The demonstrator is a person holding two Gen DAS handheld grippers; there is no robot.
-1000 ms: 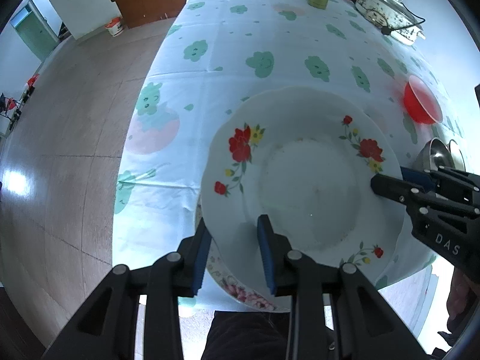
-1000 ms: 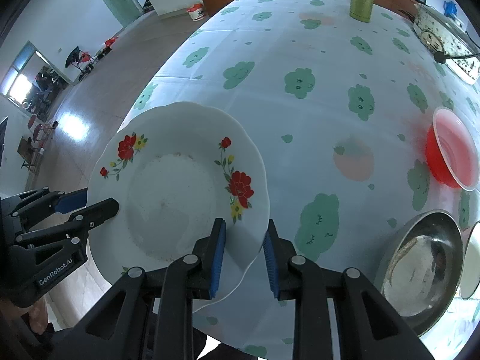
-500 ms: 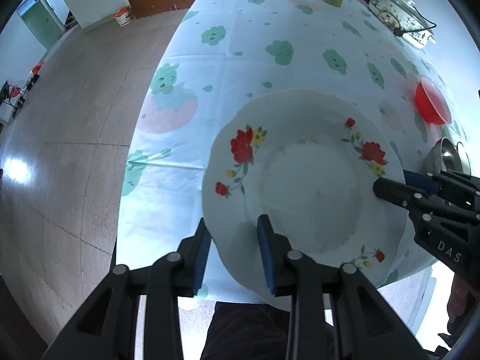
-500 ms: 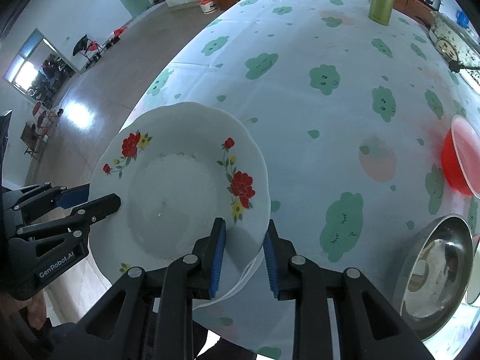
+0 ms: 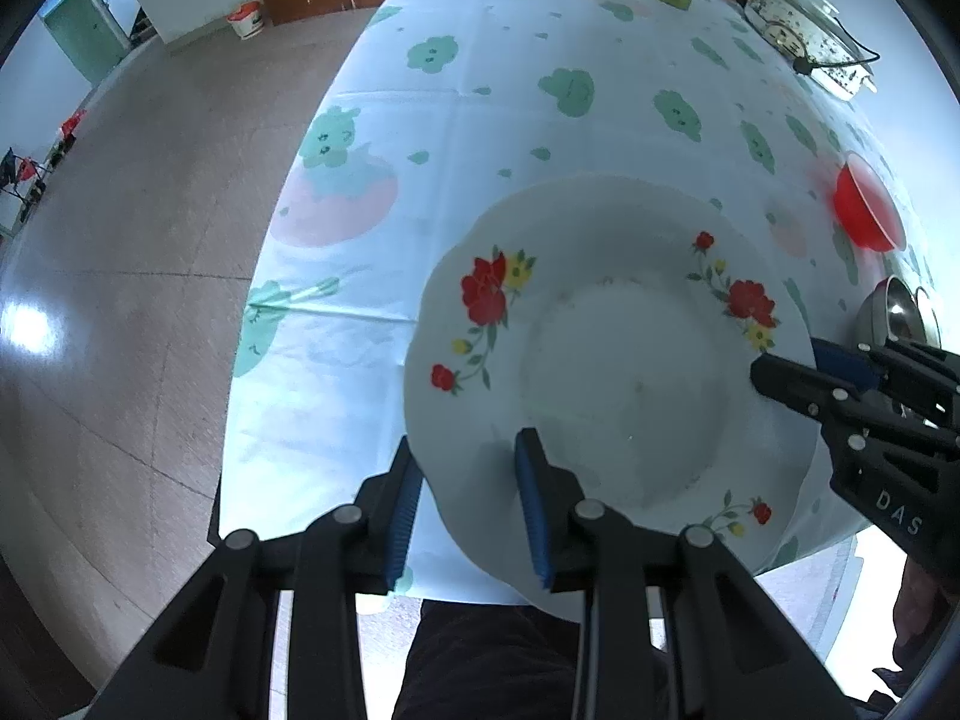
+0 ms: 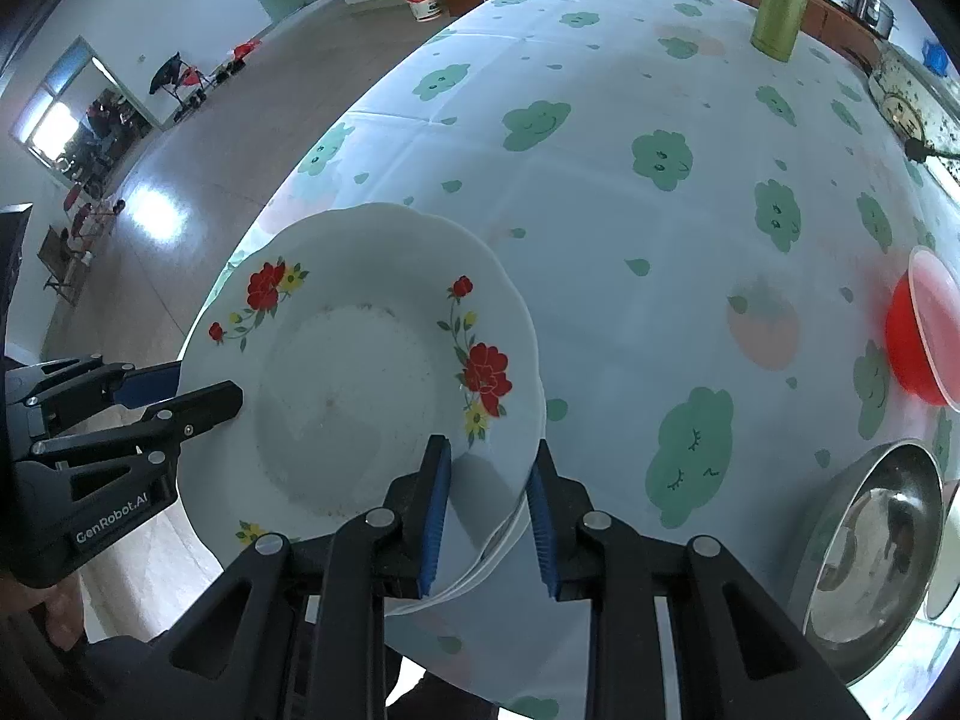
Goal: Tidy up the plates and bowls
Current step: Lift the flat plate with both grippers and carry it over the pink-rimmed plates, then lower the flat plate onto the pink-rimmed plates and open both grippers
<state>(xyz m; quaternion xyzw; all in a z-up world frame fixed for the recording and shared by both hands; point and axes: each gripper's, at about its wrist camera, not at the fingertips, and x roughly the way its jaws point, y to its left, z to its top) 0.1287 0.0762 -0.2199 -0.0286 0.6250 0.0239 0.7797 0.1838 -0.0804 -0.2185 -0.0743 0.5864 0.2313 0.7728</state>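
Observation:
A white plate with red flowers [image 5: 606, 360] [image 6: 360, 372] hangs over the table's near edge, gripped from both sides. My left gripper [image 5: 468, 462] is shut on its near-left rim, one pad inside the plate and one outside. My right gripper [image 6: 489, 450] is shut on the rim at the plate's right side, and more white plate rims [image 6: 498, 540] show stacked just under it there. Each gripper shows in the other's view: the right gripper [image 5: 840, 384] and the left gripper [image 6: 180, 402] both pinch the rim.
On the flower-print tablecloth [image 6: 630, 240] stand a red bowl [image 6: 924, 336] and a steel bowl [image 6: 864, 552] at the right, a green canister [image 6: 780, 0] and a cooker with a cord [image 5: 798, 24] far back. Bare floor [image 5: 120, 300] lies to the left.
A pink-flowered plate rim that showed under the top plate by the left gripper is hidden now. Lower rims now show at the right gripper. Both grips are unchanged.

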